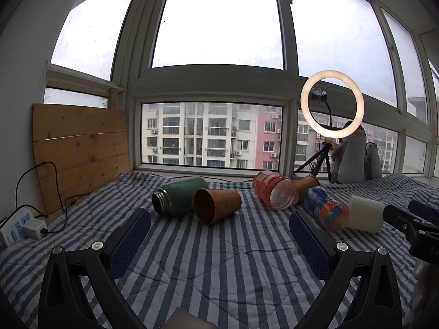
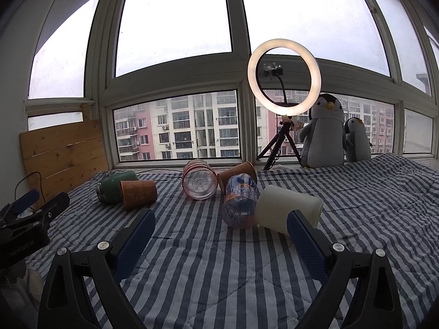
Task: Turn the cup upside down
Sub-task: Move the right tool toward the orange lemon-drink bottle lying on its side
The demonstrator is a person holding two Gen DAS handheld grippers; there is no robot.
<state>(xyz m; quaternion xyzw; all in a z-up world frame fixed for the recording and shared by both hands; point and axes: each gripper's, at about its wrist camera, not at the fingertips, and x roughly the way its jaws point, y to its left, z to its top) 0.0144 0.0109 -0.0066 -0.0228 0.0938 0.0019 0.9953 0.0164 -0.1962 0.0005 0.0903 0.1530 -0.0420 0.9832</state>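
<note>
A brown cup point(image 1: 216, 205) lies on its side on the striped blanket point(image 1: 219, 260), its open mouth turned toward the left gripper point(image 1: 219, 219) and its side touching a green flask point(image 1: 178, 196) that also lies flat just to its left. A second brown cup point(image 1: 308, 186) lies on its side farther back, partly hidden behind a clear pink bottle point(image 1: 274, 193) and a blue and orange bottle point(image 1: 326, 208), both tipped over. A white cup point(image 2: 288, 209) lies on its side against the blue and orange bottle, just beyond the right finger of the right gripper point(image 2: 221, 220). Both grippers hover over the blanket with their jaws spread wide and nothing between them; the nearer brown cup sits ahead of the left one, a little left of centre. Behind the pile, a lit ring light point(image 2: 284, 76) stands on a tripod by the window, with two stuffed penguins point(image 2: 325, 130) to its right. A wooden board point(image 1: 79, 148) leans at the far left, near a power strip point(image 1: 16, 226).
</note>
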